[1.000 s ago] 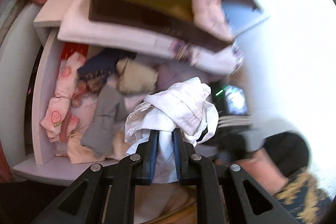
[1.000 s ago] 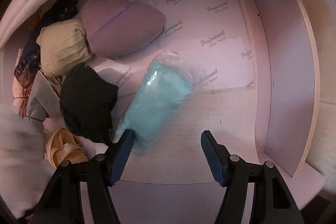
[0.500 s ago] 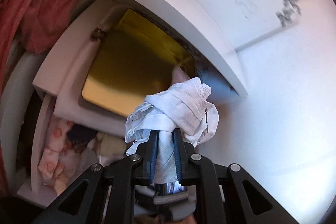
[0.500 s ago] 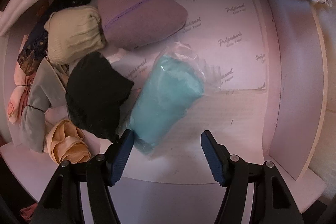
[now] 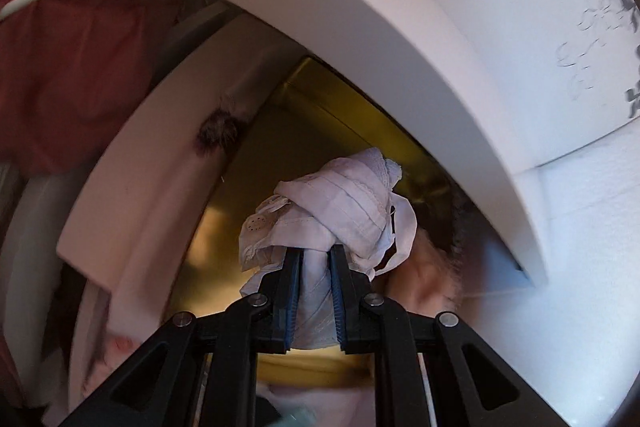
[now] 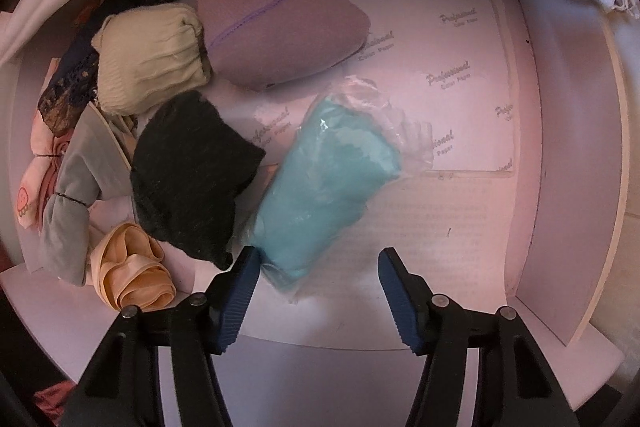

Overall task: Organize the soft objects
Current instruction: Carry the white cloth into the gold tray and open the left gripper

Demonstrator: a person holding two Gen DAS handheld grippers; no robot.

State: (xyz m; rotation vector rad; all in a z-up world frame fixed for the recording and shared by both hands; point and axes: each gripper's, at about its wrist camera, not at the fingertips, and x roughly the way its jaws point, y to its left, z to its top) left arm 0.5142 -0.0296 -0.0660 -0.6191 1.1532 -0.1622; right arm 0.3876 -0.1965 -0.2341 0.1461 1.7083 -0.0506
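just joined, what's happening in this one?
Sorting soft items in a shelf unit. The left gripper is clamped on a bundled white garment, held up before a gold-lined compartment. The right gripper points down over a bagged teal cloth, fingers closing, not yet gripping it. Other rolled clothes lie alongside.

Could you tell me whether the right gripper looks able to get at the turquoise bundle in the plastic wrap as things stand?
Probably yes: the right gripper hangs over the turquoise bundle, jaws closing with nothing between them, and nothing covers the near end; the black bundle lies close alongside.
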